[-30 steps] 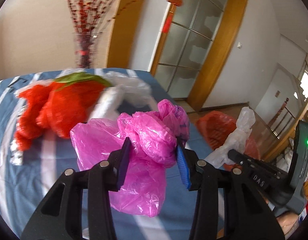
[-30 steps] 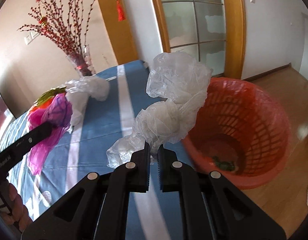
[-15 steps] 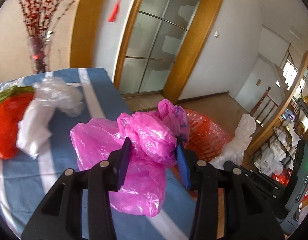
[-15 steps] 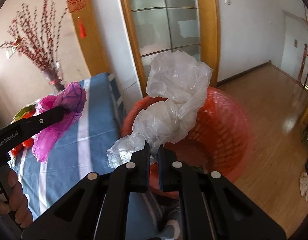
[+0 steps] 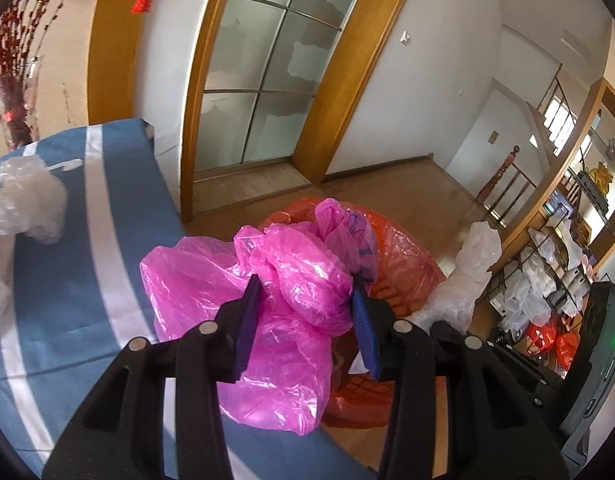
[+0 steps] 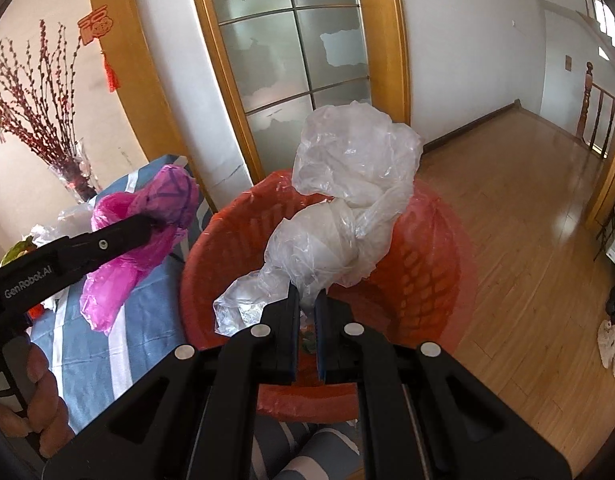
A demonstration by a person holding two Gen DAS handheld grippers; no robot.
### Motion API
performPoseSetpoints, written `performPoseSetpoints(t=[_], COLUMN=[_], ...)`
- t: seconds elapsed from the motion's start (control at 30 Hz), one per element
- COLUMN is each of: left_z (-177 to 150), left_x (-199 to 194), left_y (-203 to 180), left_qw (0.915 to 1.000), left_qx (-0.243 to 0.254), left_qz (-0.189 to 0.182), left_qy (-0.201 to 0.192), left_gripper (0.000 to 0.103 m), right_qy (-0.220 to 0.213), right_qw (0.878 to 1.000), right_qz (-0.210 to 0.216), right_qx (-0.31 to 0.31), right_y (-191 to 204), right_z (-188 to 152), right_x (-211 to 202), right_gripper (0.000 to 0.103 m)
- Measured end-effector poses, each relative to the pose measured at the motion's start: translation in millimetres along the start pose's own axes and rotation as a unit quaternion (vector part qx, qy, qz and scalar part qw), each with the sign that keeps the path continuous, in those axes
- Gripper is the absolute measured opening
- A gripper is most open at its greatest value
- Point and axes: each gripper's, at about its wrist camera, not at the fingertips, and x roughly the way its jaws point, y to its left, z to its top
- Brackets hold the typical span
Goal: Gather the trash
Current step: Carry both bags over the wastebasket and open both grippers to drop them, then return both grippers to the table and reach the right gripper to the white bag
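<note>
My left gripper [image 5: 305, 304] is shut on a crumpled pink plastic bag [image 5: 267, 292] and holds it at the table's right edge, beside the orange basket [image 5: 403, 256]. My right gripper [image 6: 306, 308] is shut on a crumpled clear plastic bag [image 6: 343, 200] and holds it over the orange mesh basket [image 6: 423, 276] on the floor. The pink bag [image 6: 147, 232] and the left gripper [image 6: 149, 226] show at the left in the right wrist view. The clear bag [image 5: 463, 280] shows at the right in the left wrist view.
The table with a blue and white striped cloth [image 5: 87, 264] carries more clear plastic [image 5: 27, 200] and a glass vase with red branches [image 5: 15, 100]. A glass door in a wooden frame [image 6: 295, 60] stands behind. The wooden floor [image 6: 527, 208] stretches right.
Both grippers have swung right, away from the table and toward the basket, each with its bag. The red trash on the table has left the left wrist view.
</note>
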Motion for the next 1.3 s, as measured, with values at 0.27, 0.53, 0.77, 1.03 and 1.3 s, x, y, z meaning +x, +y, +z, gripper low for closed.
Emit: performPoseSetpoints(t=[0.27, 0.53, 0.77, 1.03, 1.3], left_z=[1, 3, -1, -8, -29], left_x=[21, 42, 47, 24, -20], left_y=[-5, -9, -9, 6, 38], left_qw=[0.9998, 0.9992, 0.9987, 0.9993, 0.9956], left_qx=[0.0, -0.003, -0.005, -0.003, -0.003], left_qz=[-0.011, -0.017, -0.02, 0.026, 0.093], left_qy=[0.016, 0.036, 0.046, 0.028, 0.012], left_gripper=[0.045, 0.055, 0.063, 0.071, 0.08], right_qy=[0.004, 0.009, 0.016, 0.011, -0.009], right_qw=[1.0, 0.999, 0.998, 0.998, 0.999], right_qz=[-0.006, -0.009, -0.023, -0.04, -0.033], right_qx=[0.008, 0.033, 0.048, 0.046, 0.021], right_y=[-12, -26, -41, -45, -23], right_z=[2, 1, -6, -11, -9], right_x=[8, 13, 12, 4, -9], right_gripper=[0.007, 0.026, 0.028, 0.043, 0.066])
